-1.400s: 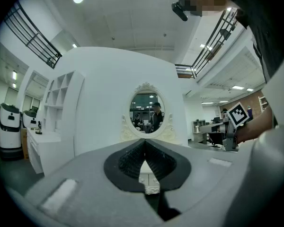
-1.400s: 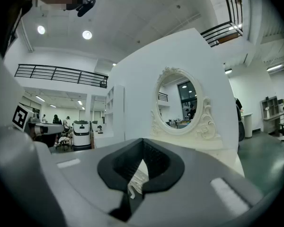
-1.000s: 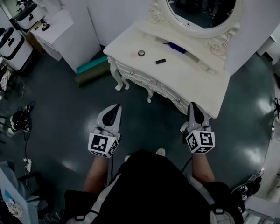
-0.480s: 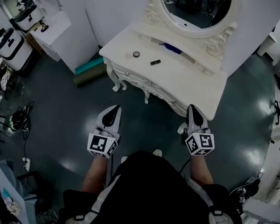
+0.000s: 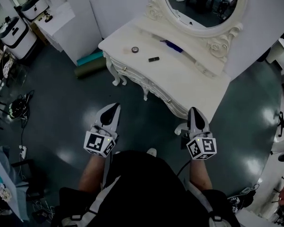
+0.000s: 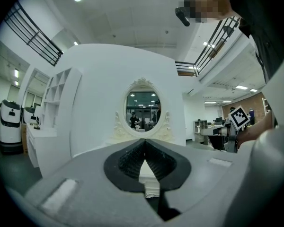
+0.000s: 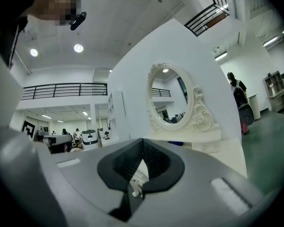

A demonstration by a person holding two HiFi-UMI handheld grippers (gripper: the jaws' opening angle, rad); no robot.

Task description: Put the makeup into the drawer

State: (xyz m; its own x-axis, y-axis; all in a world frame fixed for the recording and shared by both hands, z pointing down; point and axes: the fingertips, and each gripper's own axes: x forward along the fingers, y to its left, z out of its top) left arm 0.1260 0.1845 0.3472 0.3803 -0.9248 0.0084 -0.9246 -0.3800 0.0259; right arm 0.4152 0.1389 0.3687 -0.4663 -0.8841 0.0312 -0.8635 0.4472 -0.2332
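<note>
So both tools sit closed & empty, w/ the black makeup tube (image 5: pixel 154 59) lying approx 9-to-3 on the tabletop (image 5: pixel 194 82), well ahead: 1 o'clock from left tool (image 5: pixel 114 108), 11 o'clock from right tool (image 5: pixel 195 111), neither clearly nearer.

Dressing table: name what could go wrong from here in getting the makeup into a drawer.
1. The drawer fronts look closed, and the left gripper and right gripper are both shut; the small knobs may slip from the jaws.
2. The black tube lies on its side on the dressing table and could roll off if nudged.
3. The round jar is small and low, probably hard to pinch.
</note>
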